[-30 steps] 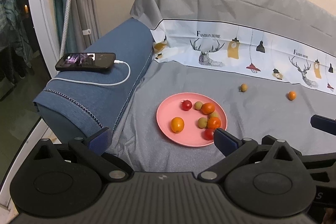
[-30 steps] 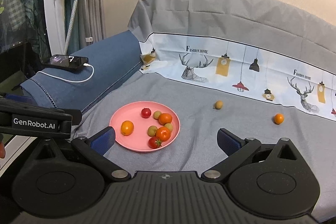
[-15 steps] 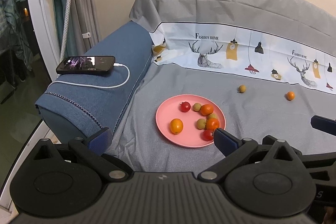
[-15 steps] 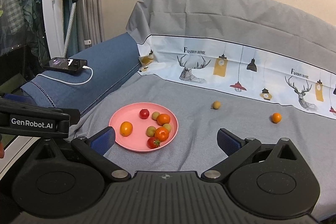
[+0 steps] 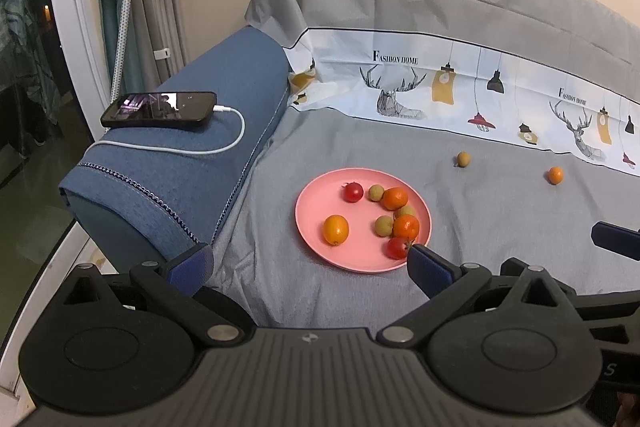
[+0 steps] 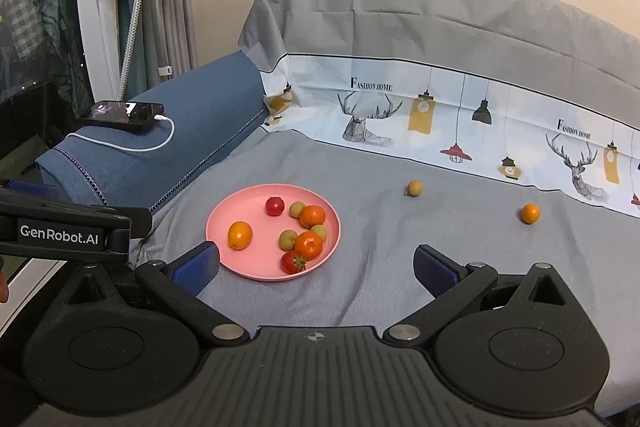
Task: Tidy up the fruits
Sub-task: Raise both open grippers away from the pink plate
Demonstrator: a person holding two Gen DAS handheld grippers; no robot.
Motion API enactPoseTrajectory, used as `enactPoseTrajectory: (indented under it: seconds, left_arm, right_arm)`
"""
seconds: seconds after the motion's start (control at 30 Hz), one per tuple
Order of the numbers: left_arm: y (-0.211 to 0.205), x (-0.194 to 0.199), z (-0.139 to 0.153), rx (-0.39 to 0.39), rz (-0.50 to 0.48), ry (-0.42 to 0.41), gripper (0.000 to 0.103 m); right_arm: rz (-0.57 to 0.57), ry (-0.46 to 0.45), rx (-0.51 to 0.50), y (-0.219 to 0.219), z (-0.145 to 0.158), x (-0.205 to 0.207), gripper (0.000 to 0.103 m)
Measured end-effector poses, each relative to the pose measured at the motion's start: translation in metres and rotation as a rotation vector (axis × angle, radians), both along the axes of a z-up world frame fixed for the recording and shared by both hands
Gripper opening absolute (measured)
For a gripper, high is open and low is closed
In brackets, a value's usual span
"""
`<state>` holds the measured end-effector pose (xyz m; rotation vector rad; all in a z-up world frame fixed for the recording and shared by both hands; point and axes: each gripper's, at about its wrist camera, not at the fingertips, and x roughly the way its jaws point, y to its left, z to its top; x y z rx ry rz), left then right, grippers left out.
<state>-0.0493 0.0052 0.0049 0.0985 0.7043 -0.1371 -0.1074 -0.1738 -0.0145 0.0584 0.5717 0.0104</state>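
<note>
"FASHION HOME" is printed twice on the white patterned band of the sofa cover (image 6: 460,115), beside deer motifs. "GenRobot.AI" appears in white lettering on the left hand-held gripper (image 6: 60,233), seen from the right wrist view.

plate (image 6: 240,203): smooth matt plastic | sofa cover (image 6: 360,287): woven cloth | phone (image 5: 160,109): glossy

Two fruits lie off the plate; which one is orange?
The orange fruit, farther right on the grey sheet. The other loose fruit is yellow-brown and lies nearer the pink plate.
</note>
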Motion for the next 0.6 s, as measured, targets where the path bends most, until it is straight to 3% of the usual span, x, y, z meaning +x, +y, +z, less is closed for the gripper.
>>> enactPoseTrajectory:
  seconds: [0.6]
  left_arm:
    - [-0.007, 0.026, -0.023, 0.032, -0.013, 0.091, 0.103]
  right_arm:
    - [-0.017, 0.068, 0.036, -0.013, -0.019, 0.022, 0.102]
